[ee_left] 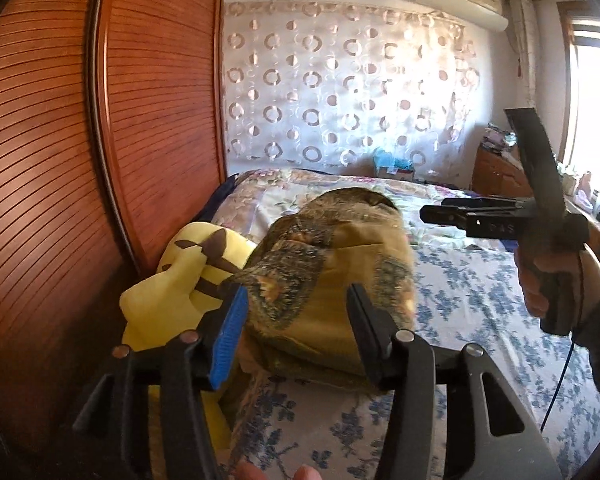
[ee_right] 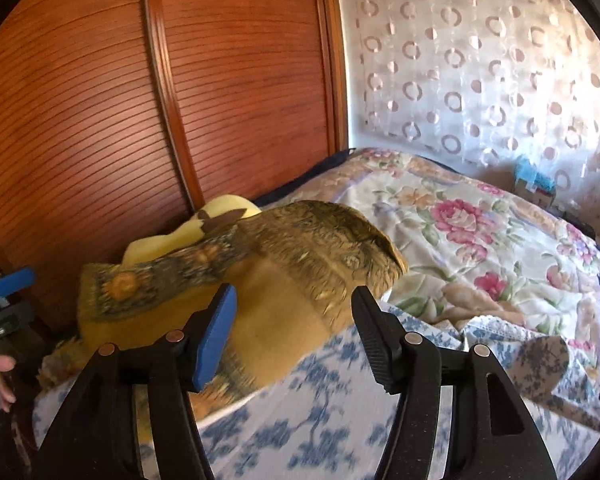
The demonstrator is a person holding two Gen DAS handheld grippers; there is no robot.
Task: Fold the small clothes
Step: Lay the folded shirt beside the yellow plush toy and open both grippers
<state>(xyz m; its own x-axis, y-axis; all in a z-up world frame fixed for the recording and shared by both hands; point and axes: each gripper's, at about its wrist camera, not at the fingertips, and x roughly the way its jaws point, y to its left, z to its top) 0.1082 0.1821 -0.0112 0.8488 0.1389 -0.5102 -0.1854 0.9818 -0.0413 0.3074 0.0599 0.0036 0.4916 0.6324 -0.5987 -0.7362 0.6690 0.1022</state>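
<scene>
Olive patterned cloth [ee_left: 324, 280] heaped on the bed [ee_left: 480, 312], beyond the left gripper [ee_left: 296, 304] and right gripper [ee_right: 294, 312], jaws of both spread apart, holding nothing

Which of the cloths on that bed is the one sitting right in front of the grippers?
The olive-gold patterned cloth, bunched up just ahead of both open grippers. The blue-flowered sheet lies flat beneath; the pink-rose quilt is farther back.

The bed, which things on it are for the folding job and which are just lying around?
For the job:
- olive patterned cloth
- left gripper, open
- right gripper, open

Just lying about:
- yellow plush toy
- floral quilt
- blue-flowered sheet
- blue-topped box by the curtain
</scene>
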